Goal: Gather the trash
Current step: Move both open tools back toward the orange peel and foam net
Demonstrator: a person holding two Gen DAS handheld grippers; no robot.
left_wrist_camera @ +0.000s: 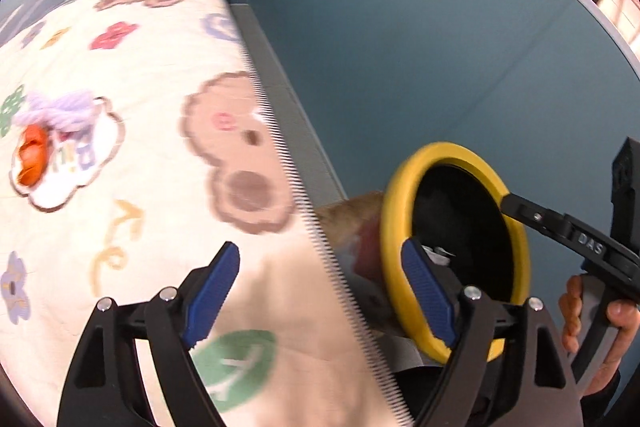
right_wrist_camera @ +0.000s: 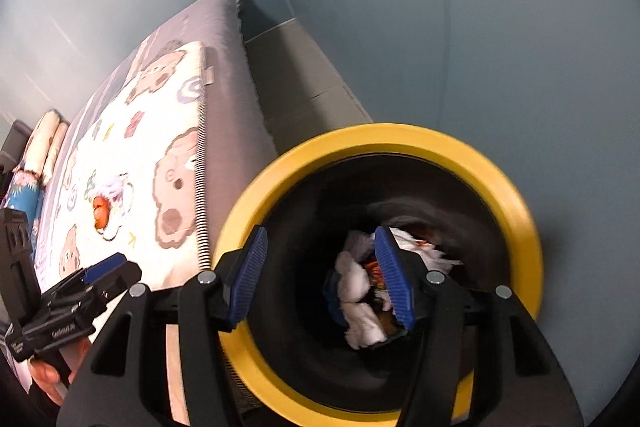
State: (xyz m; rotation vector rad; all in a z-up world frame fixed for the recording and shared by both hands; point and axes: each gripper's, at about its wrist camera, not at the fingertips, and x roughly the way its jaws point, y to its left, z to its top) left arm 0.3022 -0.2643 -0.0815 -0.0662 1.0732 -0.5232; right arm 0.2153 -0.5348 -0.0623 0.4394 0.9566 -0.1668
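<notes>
Right wrist: open right tool (right_wrist_camera: 324,275) above trash-filled bin (right_wrist_camera: 516,187).

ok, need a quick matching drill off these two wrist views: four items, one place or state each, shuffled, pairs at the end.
Items:
1. bin rim
2. orange scrap
3. white crumpled paper
4. right gripper

Place or state:
A. lying on the cartoon blanket, beside lilac yarn
B. jaws apart, nothing held, over the bin mouth
C. yellow
D. down inside the bin

Pairs: 1-C, 2-A, 3-D, 4-B
</notes>
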